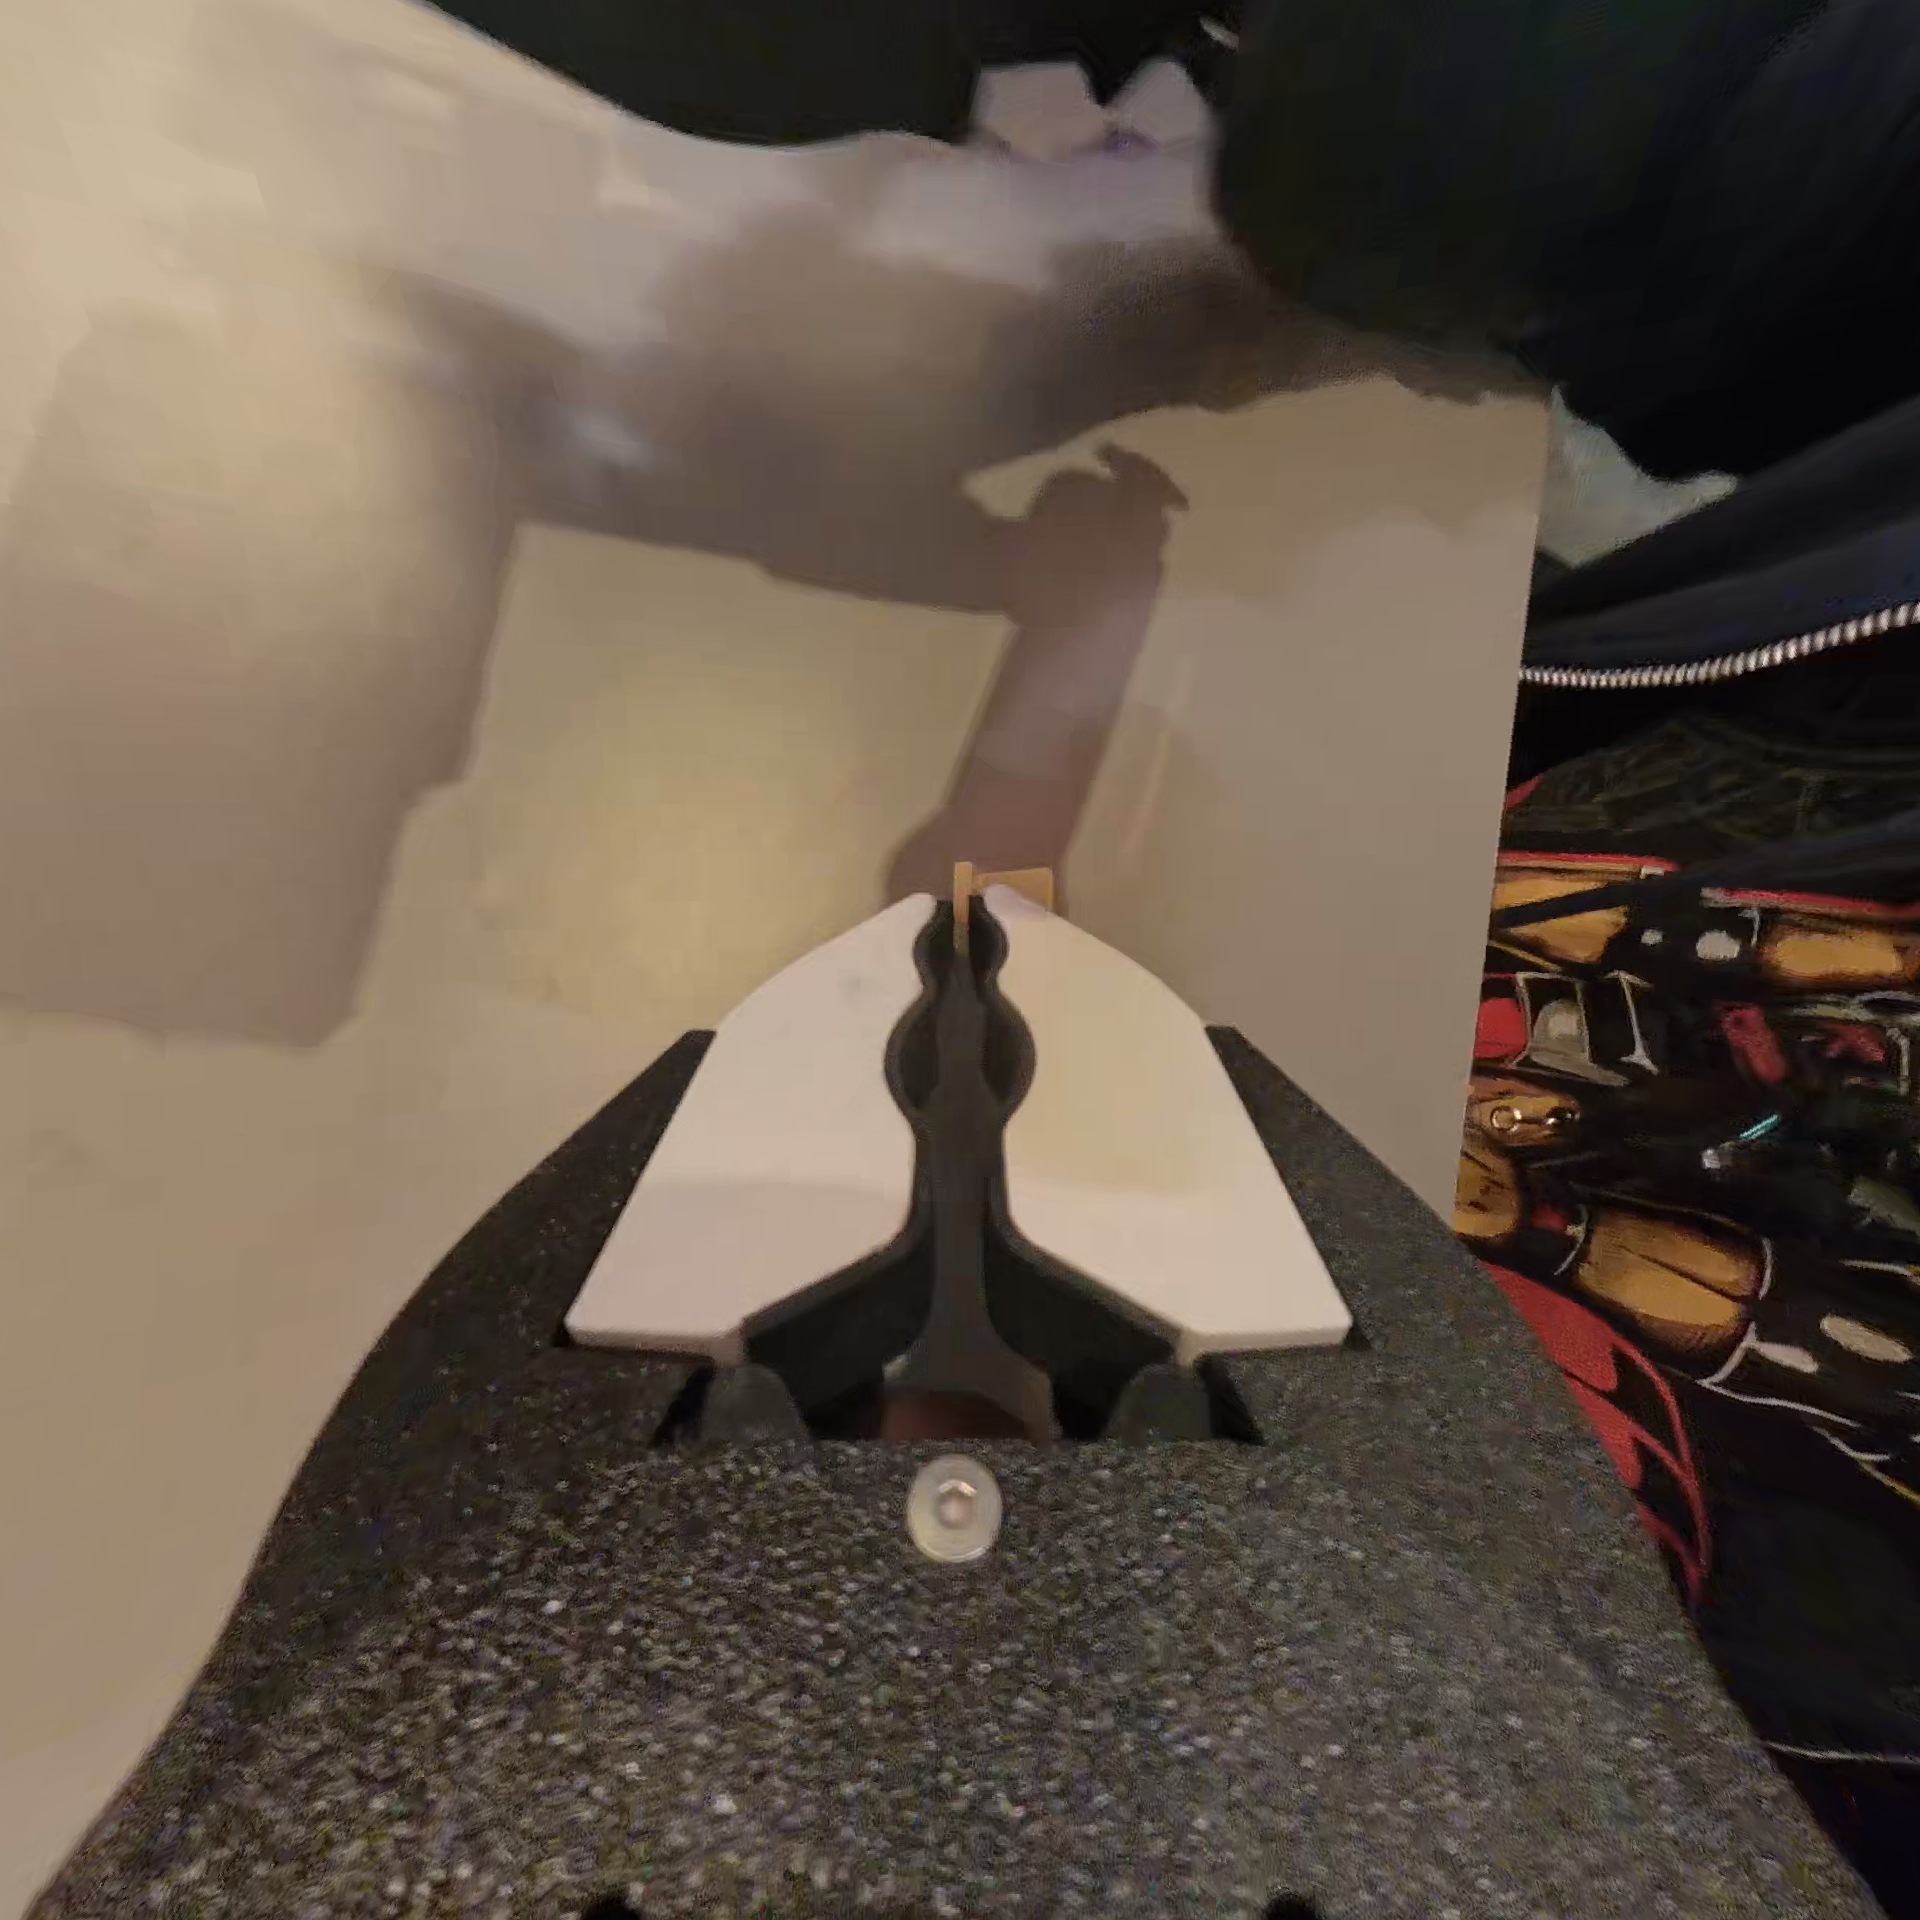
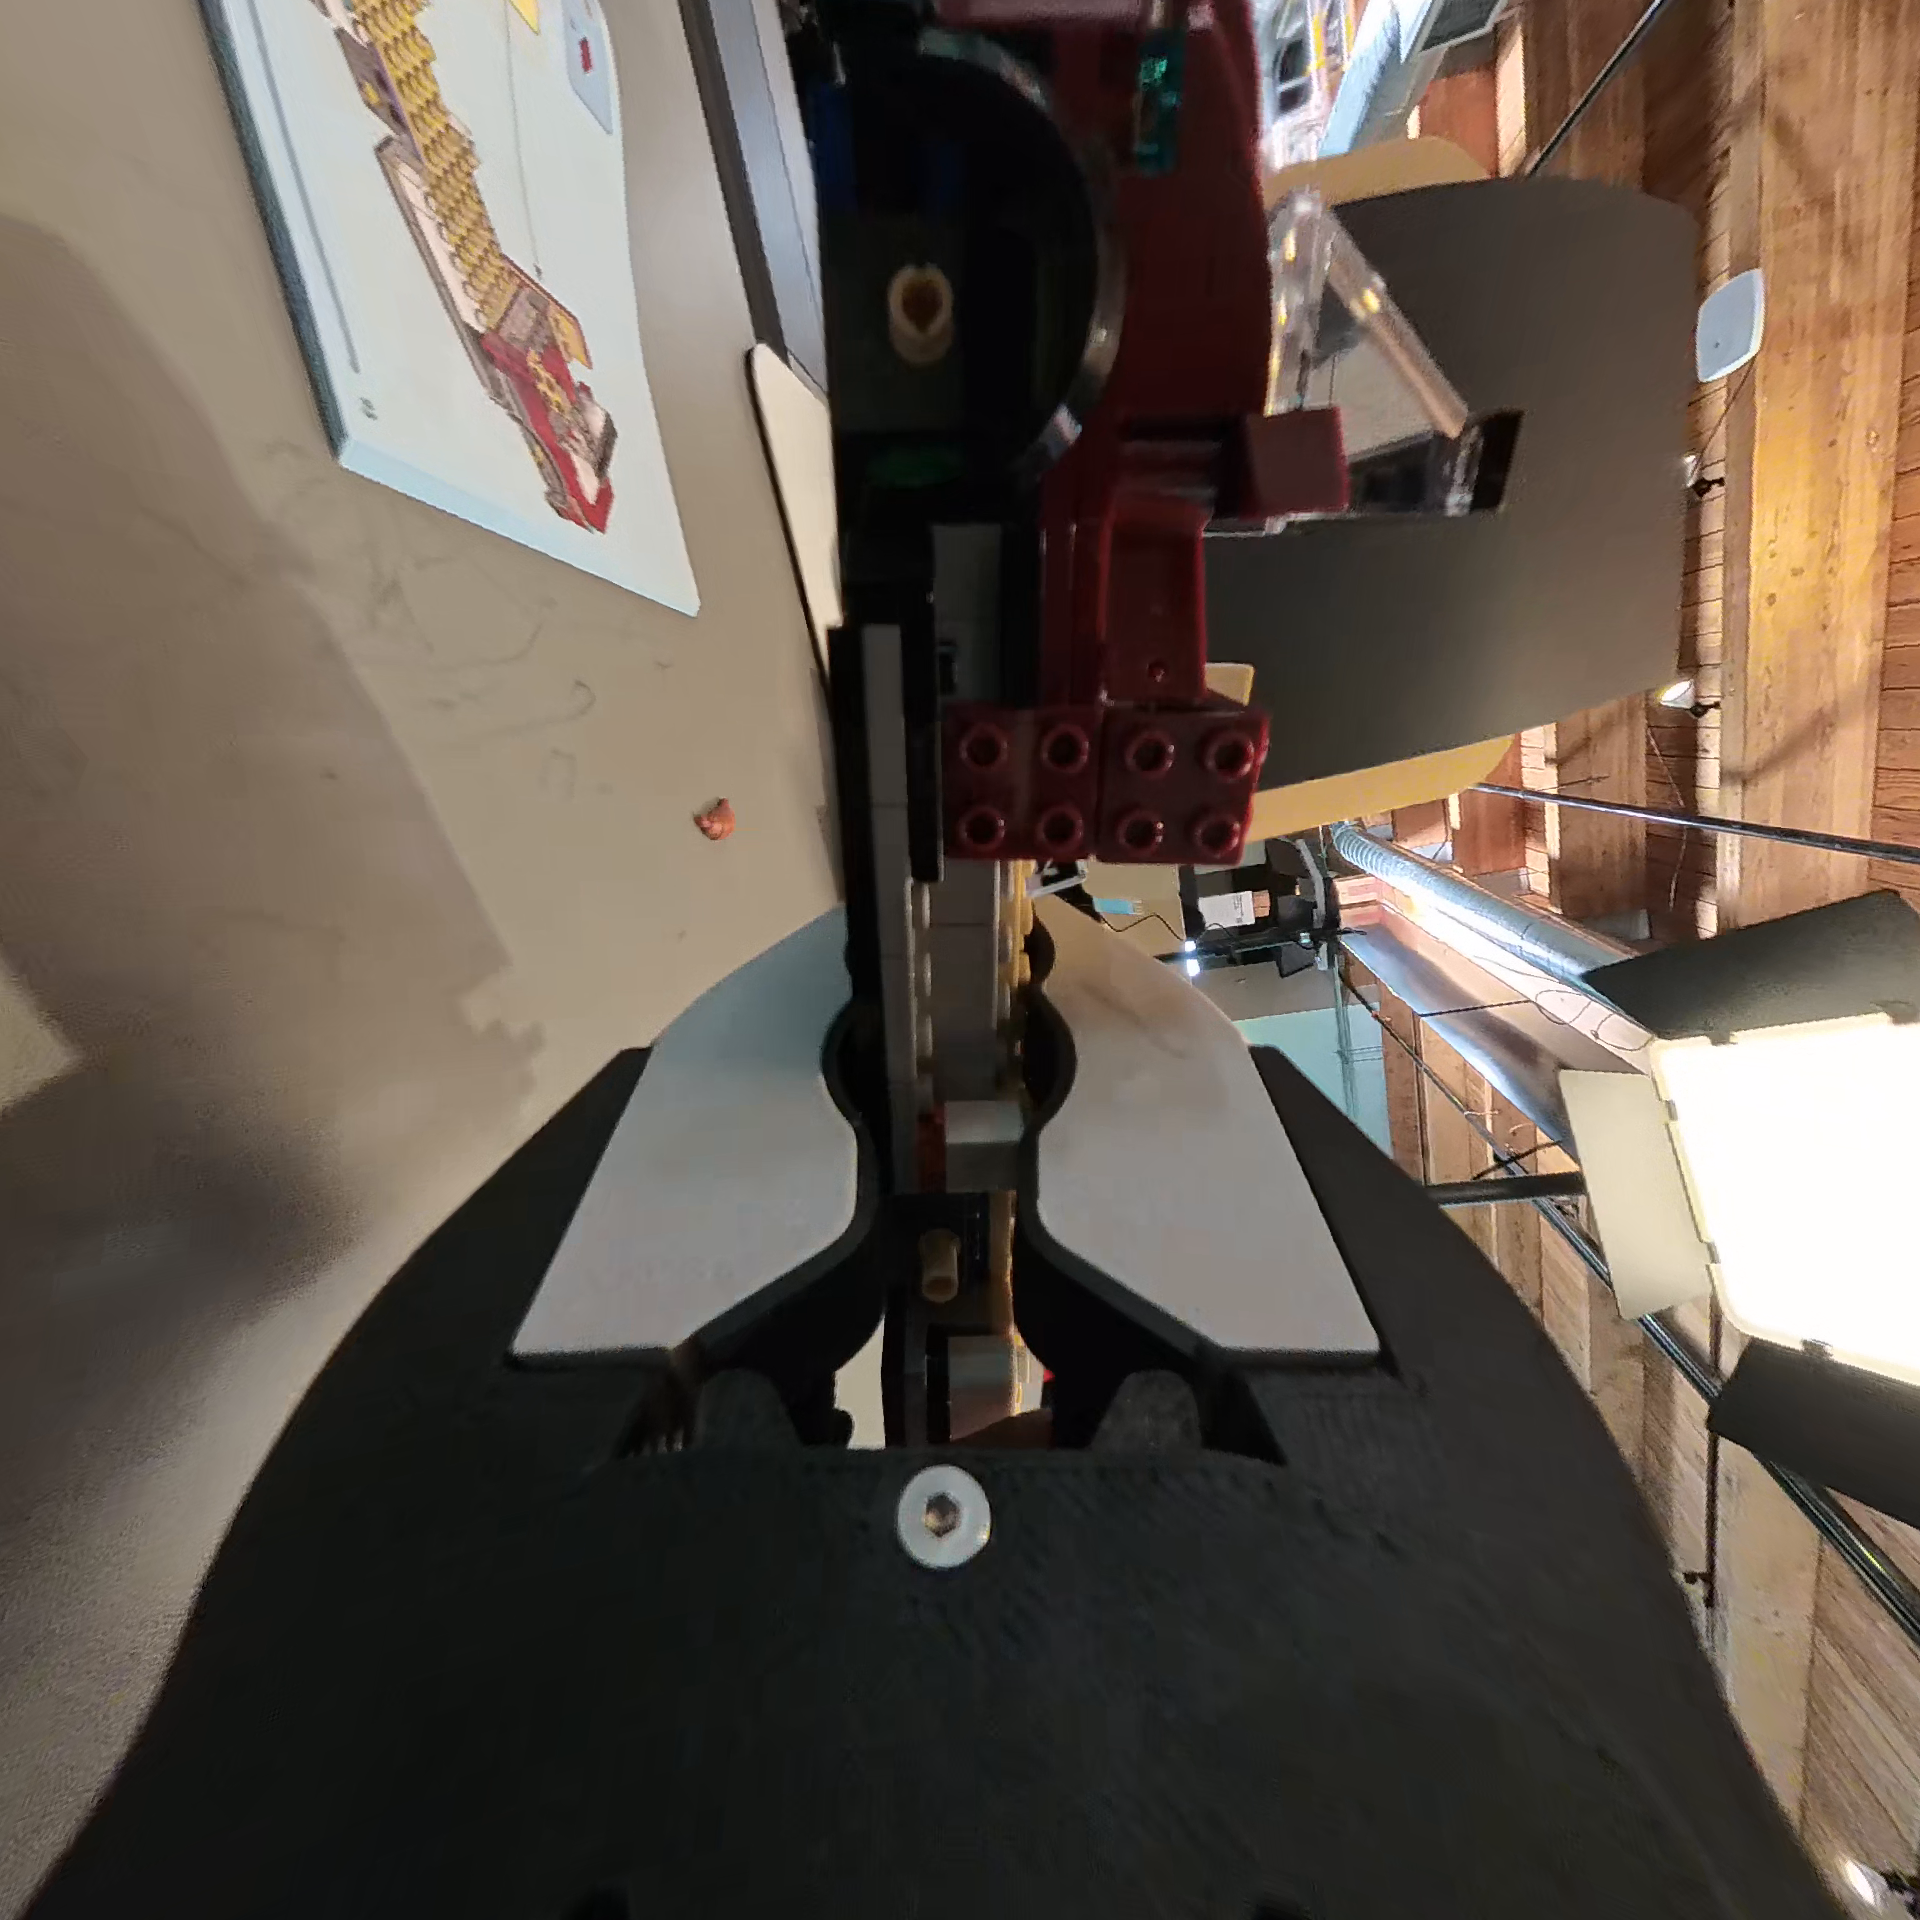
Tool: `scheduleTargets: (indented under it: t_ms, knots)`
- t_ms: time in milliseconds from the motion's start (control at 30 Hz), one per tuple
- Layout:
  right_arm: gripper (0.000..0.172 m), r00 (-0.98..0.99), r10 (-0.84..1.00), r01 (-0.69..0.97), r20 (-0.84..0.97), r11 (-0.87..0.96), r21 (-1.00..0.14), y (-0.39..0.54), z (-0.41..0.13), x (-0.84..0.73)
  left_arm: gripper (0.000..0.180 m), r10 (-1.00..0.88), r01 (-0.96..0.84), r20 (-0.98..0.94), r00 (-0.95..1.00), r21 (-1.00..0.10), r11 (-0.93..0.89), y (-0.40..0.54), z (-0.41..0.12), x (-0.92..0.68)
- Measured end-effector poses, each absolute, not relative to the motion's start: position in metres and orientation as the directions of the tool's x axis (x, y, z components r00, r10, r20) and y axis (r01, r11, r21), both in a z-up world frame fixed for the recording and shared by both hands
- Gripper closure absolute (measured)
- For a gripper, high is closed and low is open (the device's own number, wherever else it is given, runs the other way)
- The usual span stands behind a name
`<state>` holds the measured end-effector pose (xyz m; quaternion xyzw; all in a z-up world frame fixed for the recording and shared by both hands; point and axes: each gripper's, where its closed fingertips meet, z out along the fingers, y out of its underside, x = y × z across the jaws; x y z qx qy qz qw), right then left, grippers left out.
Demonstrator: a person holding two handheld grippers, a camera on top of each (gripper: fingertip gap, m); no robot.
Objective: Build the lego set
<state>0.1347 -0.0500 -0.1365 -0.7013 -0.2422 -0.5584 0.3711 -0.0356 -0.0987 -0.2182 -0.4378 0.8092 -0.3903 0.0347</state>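
Brick model (image 2: 966,935), part-built in dark red, grey, black and tan, sits clamped edge-on in your right gripper (image 2: 961,997), held up off the beige table (image 2: 260,831). Your left gripper (image 1: 968,914) is pinched shut on a small tan piece (image 1: 963,896) above that table. Instruction booklet (image 2: 457,312) lies open; one small orange bit (image 2: 715,819) loose beside it. Piece and model well apart, nothing joined yet.

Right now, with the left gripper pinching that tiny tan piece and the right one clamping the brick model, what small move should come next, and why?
Probably lift the left gripper with the tan piece clear of the table: its tips sit low, and the brick model is held up in the right gripper.
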Motion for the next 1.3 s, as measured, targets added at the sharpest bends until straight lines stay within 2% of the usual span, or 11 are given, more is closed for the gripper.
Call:
scheduleTargets:
  t_ms: [67,233,367,467,600,733,800,967,1133,1300]
  knots:
    - [0.148,0.255,-0.056,0.759,0.965,-0.606,-0.236,-0.048,-0.142,0.131,0.178,-0.771,-0.694,0.286,-0.569,-0.669,0.265,-0.085,-0.217,-0.037]
    - [0.148,0.267,-0.031,0.770,0.963,-0.594,-0.233,-0.044,-0.151,0.123,0.179,-0.835,-0.700,0.175,-0.521,-0.648,0.301,-0.067,-0.229,-0.040]
    - [0.148,0.273,-0.015,0.778,0.962,-0.585,-0.230,-0.042,-0.156,0.118,0.180,-0.865,-0.706,0.192,-0.463,-0.670,0.229,-0.064,-0.229,-0.036]
    - [0.148,0.275,-0.003,0.783,0.961,-0.579,-0.226,-0.040,-0.159,0.114,0.175,-0.884,-0.696,0.139,-0.446,-0.675,0.245,-0.059,-0.230,-0.035]
    - [0.148,0.280,-0.002,0.782,0.960,-0.579,-0.229,-0.040,-0.159,0.113,0.164,-0.903,-0.693,0.138,-0.407,-0.691,0.206,-0.054,-0.228,-0.035]
    - [0.148,0.293,-0.006,0.776,0.956,-0.583,-0.242,-0.040,-0.160,0.116,0.163,-0.860,-0.639,0.231,-0.456,-0.758,0.135,-0.073,-0.207,-0.044]
    - [0.148,0.290,-0.006,0.778,0.957,-0.581,-0.240,-0.039,-0.161,0.116,0.162,-0.858,-0.615,0.199,-0.474,-0.772,0.160,-0.079,-0.202,-0.045]
    - [0.148,0.257,0.010,0.797,0.966,-0.567,-0.206,-0.036,-0.163,0.110,0.161,-0.878,-0.628,0.029,-0.477,-0.710,0.318,-0.080,-0.220,-0.043]
    - [0.148,0.212,0.019,0.820,0.977,-0.548,-0.167,-0.033,-0.162,0.103,0.177,-0.874,-0.608,-0.063,-0.482,-0.695,0.385,-0.078,-0.227,-0.040]
    - [0.148,0.155,0.034,0.836,0.987,-0.537,-0.112,-0.030,-0.163,0.097,0.177,-0.856,-0.557,-0.077,-0.511,-0.730,0.397,-0.077,-0.208,-0.042]
